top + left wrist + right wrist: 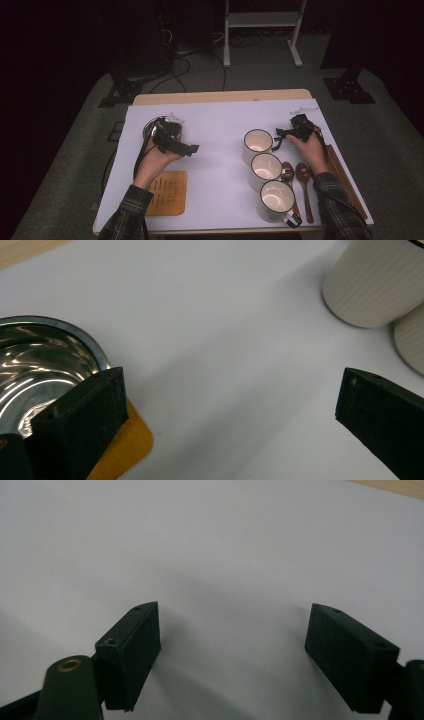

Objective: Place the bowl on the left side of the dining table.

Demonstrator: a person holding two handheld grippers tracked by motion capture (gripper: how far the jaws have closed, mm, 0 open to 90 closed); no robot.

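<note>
At the left of the high view the left gripper [186, 148] hangs with its jaws spread wide and empty, just beside a steel bowl [148, 128] whose shiny rim fills the lower left of the left gripper view [55, 327], next to an orange mat [131, 445]. At the right of the high view the right gripper [276, 134] is likewise agape and holding nothing, just beside the farthest of three white mugs [258, 144]; it seems to hover rather than touch, though the dim frame leaves that unsure. Its own view has both jaws over the bare white tabletop [225, 545].
</note>
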